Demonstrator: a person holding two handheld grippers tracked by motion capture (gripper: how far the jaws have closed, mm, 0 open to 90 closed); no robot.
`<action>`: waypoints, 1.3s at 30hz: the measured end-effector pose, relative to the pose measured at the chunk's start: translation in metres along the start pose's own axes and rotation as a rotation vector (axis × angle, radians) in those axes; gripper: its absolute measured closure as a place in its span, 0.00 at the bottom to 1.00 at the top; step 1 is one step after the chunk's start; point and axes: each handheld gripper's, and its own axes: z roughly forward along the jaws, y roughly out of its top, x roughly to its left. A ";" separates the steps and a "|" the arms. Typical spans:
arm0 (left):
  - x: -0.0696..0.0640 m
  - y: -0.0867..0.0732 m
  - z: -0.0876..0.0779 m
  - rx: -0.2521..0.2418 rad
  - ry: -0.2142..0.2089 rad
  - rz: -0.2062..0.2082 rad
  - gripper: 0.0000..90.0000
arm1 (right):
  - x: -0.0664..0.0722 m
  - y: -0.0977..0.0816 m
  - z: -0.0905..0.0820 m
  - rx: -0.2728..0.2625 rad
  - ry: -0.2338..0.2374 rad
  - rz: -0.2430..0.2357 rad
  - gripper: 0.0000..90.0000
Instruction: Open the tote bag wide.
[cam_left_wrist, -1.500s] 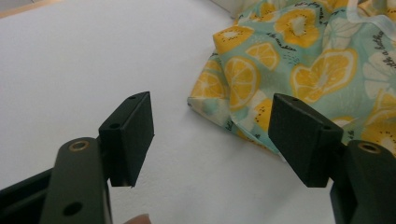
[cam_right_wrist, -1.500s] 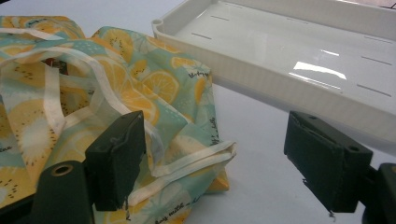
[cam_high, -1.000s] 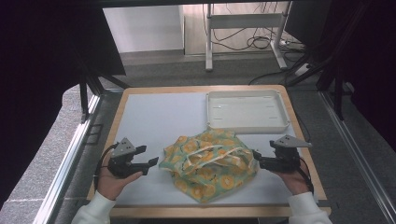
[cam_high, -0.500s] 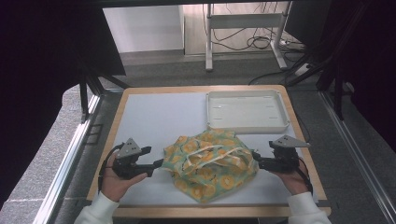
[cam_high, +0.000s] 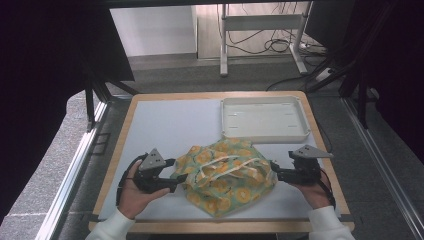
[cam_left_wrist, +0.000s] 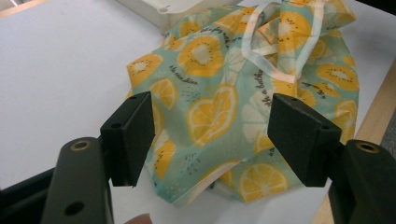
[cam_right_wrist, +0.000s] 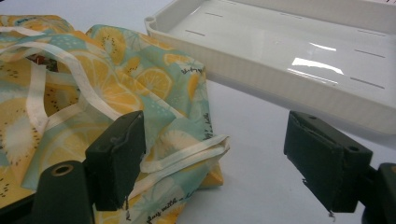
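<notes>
As I look down from above, the bag (cam_high: 225, 175) lies just before the tray (cam_high: 263, 119), my grippers flanking it. Left gripper (cam_left_wrist: 210, 135): jaws agape around its near corner, so I'd close on fabric. Right gripper (cam_right_wrist: 215, 158): jaws spread over its tape (cam_right_wrist: 182, 156); I'd pinch that cleanly.

Table (cam_high: 165, 125) bears bag (cam_high: 225, 175), tray (cam_high: 263, 120)

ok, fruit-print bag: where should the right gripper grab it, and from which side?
Probably the bag's near corner, where the folded cream strap lies flat on the table. The right gripper is open and level with it, so come in low from the bag's right edge; the tray sits clear behind.
</notes>
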 end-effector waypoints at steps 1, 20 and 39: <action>-0.001 0.001 0.001 0.003 -0.003 0.005 0.36 | 0.000 0.000 0.000 -0.001 0.000 0.001 0.23; -0.023 0.009 0.025 0.044 -0.049 0.049 0.36 | 0.001 0.000 0.001 0.007 -0.002 -0.007 0.23; -0.020 0.009 0.045 0.106 -0.071 0.036 0.89 | 0.000 0.000 0.001 0.005 -0.013 -0.014 0.23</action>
